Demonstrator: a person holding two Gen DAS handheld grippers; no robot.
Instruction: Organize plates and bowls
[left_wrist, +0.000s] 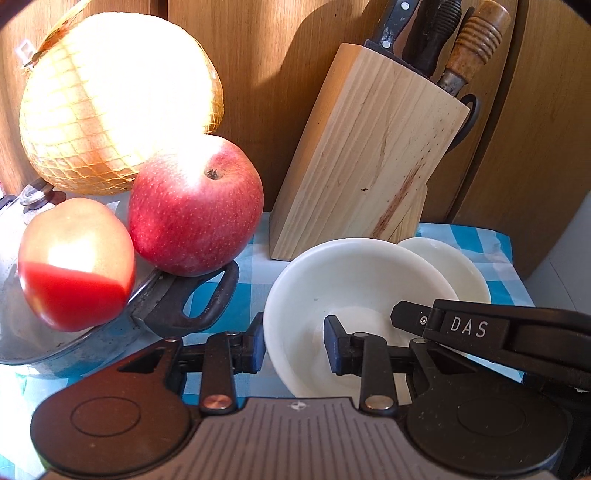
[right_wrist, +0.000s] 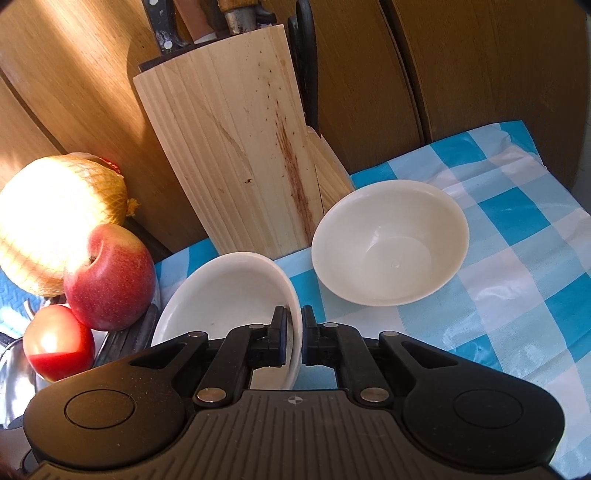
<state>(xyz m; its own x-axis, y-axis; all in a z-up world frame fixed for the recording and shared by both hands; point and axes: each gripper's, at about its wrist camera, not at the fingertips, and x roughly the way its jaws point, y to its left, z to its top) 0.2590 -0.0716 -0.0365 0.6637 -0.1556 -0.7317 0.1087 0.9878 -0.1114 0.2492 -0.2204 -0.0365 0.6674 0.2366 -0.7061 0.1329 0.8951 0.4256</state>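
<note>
The right tool (right_wrist: 301, 332) pinches the near bowl's (right_wrist: 229, 291) rim, the left tool (left_wrist: 294, 345) gapes around it, and the far bowl (right_wrist: 391, 240) sits apart, so stacking looks unfinished.

Blue-and-white checked tablecloth (right_wrist: 517, 236), cream bowl (right_wrist: 391, 240) resting on it, wooden knife block (right_wrist: 236, 147) behind

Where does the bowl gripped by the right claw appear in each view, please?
Left wrist: the gripped bowl sits bottom centre, in front of the other bowl.
Right wrist: gripped bowl bottom centre-left, other bowl to its right.
Shared landmark: the knife block standing behind.
</note>
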